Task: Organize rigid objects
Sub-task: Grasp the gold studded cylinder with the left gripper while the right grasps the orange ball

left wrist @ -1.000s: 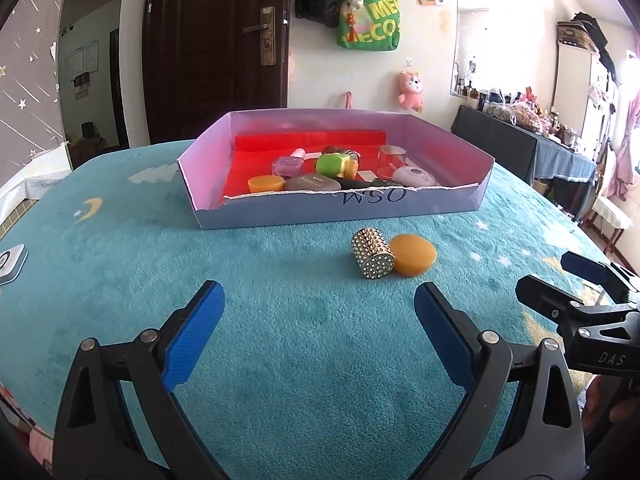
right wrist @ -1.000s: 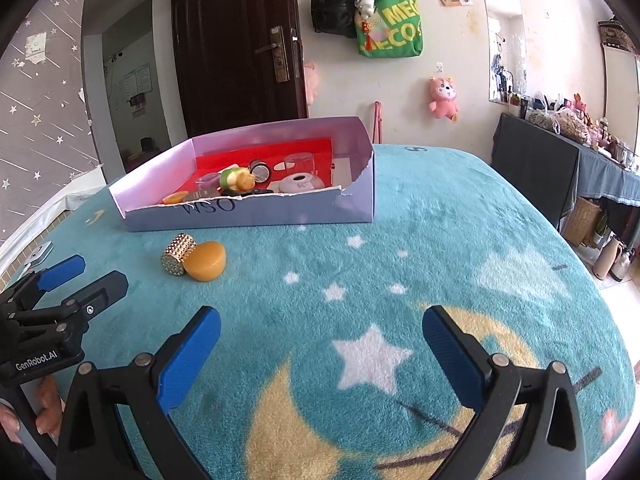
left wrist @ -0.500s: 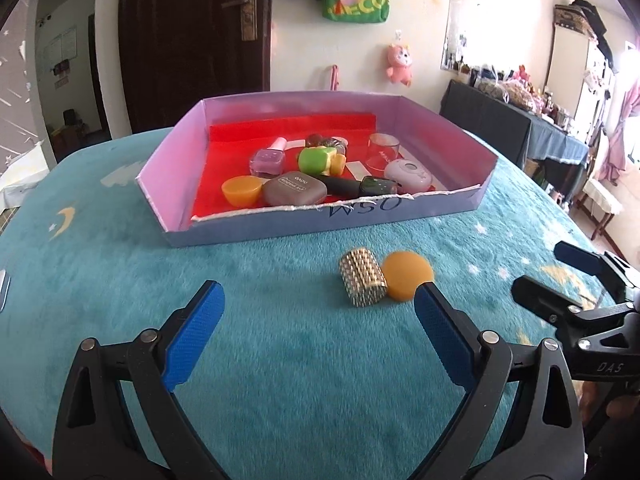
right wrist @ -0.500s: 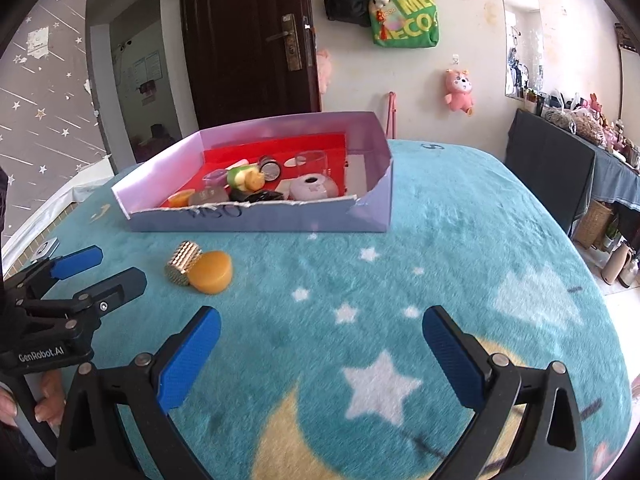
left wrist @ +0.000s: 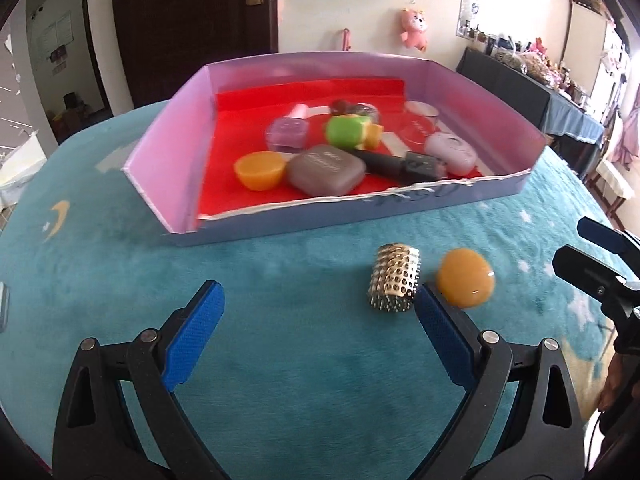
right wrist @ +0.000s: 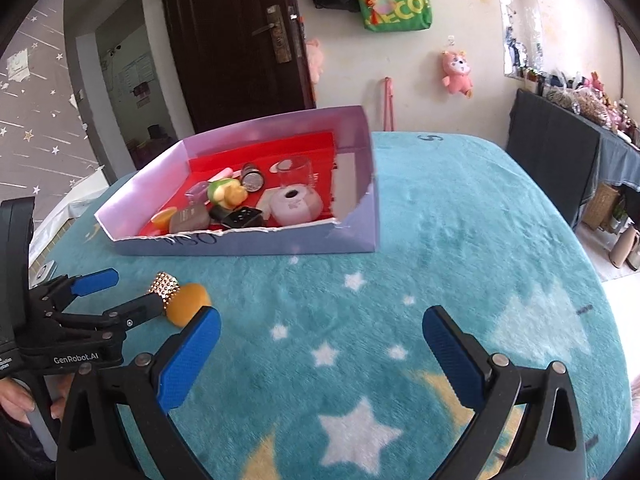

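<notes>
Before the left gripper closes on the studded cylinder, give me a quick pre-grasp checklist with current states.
1. Left gripper open wide enough: ok, jaws spread, nothing held.
2. Studded cylinder between the fingers: not ok, it lies at the tip of the right-hand finger, not centred.
3. Clearance from the orange piece: not ok, it lies close beside the cylinder; a wide close may catch it.
4. Right gripper out of the way: ok, open and empty over bare blanket.
5. Room in the box: ok, red floor free at the left end.
6. Cylinder stable: cannot tell, it lies on its side on plush.
</notes>
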